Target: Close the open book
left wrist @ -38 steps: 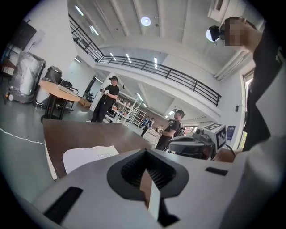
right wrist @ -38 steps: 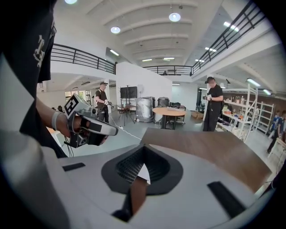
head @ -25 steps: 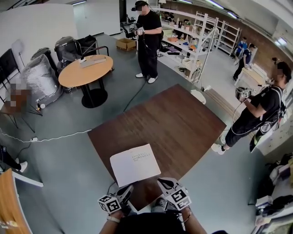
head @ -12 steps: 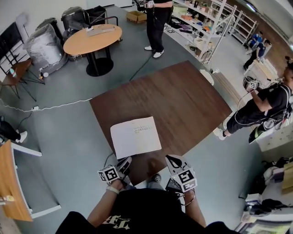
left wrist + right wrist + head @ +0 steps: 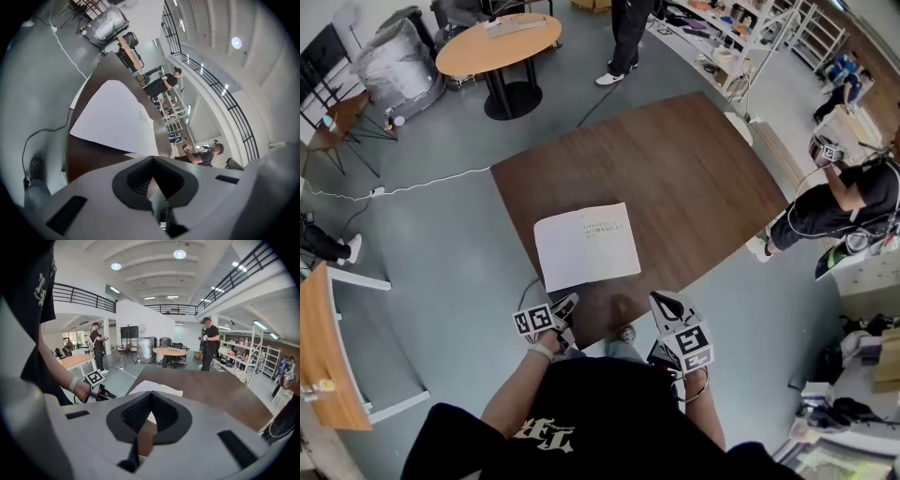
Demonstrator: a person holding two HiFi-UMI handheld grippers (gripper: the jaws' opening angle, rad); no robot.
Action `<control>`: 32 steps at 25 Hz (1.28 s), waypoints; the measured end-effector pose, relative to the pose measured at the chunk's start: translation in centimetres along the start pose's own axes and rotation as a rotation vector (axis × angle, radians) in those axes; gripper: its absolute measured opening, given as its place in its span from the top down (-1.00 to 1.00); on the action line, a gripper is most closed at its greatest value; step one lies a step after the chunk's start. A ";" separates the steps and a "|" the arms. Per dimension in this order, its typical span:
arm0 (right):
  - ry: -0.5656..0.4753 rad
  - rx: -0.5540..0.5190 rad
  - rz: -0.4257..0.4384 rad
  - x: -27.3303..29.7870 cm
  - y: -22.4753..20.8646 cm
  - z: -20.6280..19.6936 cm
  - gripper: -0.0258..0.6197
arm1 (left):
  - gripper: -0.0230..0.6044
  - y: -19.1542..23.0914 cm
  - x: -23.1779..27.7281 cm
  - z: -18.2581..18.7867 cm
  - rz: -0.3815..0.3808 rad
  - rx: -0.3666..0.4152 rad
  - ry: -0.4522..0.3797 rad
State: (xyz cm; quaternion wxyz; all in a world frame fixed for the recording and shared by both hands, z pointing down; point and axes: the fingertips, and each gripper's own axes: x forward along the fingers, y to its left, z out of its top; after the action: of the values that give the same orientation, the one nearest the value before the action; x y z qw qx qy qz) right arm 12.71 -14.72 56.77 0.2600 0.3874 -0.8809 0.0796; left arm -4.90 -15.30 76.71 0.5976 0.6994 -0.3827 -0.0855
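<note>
Both tools were low at your body, just short of the worktop's near edge, and neither touched the book. Left tool (image 5: 568,303): grey plastic shell, black ribbed pads, jaws pressed together, nothing in them. Right tool (image 5: 661,302): same build, jaws a narrow slit apart with bare brown worktop showing through, so it was empty too.

The book (image 5: 586,247) lay open and flat near the front edge of the worktop (image 5: 694,178), left of centre and just beyond both tools. It had plain white matte pages in a rectangular outline. Its long axis ran left to right across your view, with the right end tilted slightly away from you. There were a few short lines of print on the far right part of the page, too small to read. I couldn't make out the centre fold from the head view.

The worktop was a dark brown wood-grain slab, rectangular and set skewed to you. The grey floor (image 5: 441,244) was smooth, with a thin white cable (image 5: 422,182) lying across it. Farther off were a round light-wood table on a black pedestal (image 5: 499,42) and metal shelving (image 5: 741,47).
</note>
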 end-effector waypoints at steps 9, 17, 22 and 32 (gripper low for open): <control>0.043 0.001 -0.022 -1.0 0.5 -0.7 0.96 | 0.91 4.1 1.9 -1.5 0.127 0.075 0.118; 0.105 0.017 -0.080 -2.7 0.7 -1.4 0.96 | 0.91 6.5 2.6 -1.1 0.203 0.132 0.147; 0.121 0.020 -0.095 -3.3 1.4 -2.5 0.96 | 0.91 7.5 3.1 -1.3 0.225 0.136 0.166; 0.141 0.020 -0.142 -4.6 1.9 -4.1 0.96 | 0.91 8.3 4.2 -1.2 0.232 0.121 0.176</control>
State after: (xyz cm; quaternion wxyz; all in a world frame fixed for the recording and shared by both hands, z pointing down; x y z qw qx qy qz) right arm 15.52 -9.04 58.01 0.3224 0.4449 -0.8299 0.0966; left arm -4.86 -17.04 85.93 0.5913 0.6901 -0.4115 0.0691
